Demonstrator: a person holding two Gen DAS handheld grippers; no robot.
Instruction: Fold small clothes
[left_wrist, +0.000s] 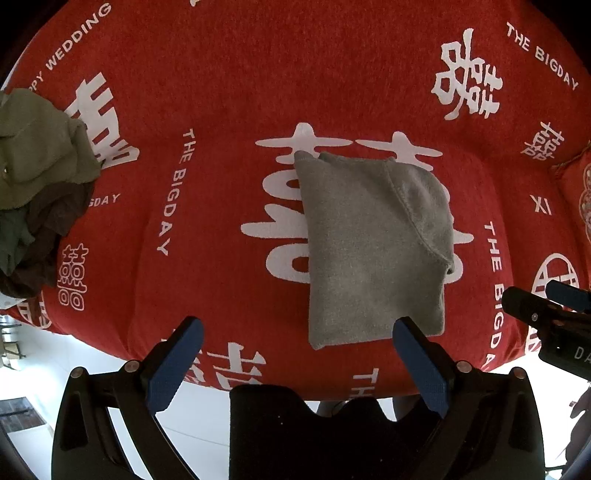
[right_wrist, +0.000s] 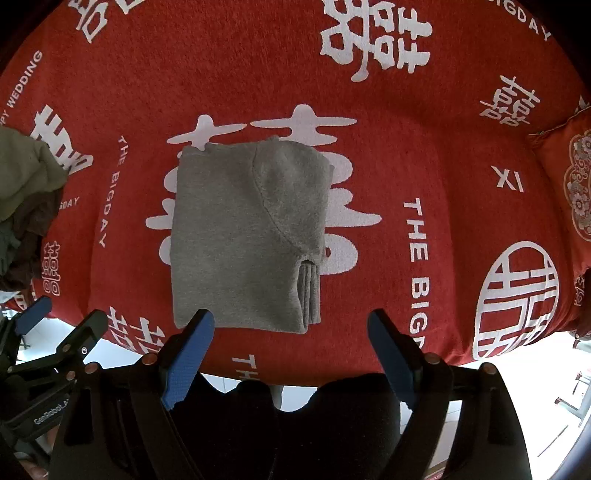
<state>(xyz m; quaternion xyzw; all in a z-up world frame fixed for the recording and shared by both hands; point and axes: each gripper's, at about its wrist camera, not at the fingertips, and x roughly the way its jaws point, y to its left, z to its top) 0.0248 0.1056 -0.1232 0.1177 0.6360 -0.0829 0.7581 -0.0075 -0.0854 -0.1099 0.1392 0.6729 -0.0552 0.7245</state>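
blue pads tip the fingers of my left gripper, jaws spread wide with nothing between them, hanging over the near edge of the red cover. my right gripper is the same, fingers well apart and empty, pointing down. in the left wrist view the right gripper's fingers poke in at about 4 o'clock. just beyond both sets of fingertips lies the folded grey garment, flat on the red cover with its white wedding lettering; its stacked layers show along the edge at 5 o'clock in the right wrist view. farther out at 9 o'clock sits a heap of unfolded clothes, olive green on top, dark brown beneath. at 3 o'clock a red embroidered cushion meets the cover's edge.
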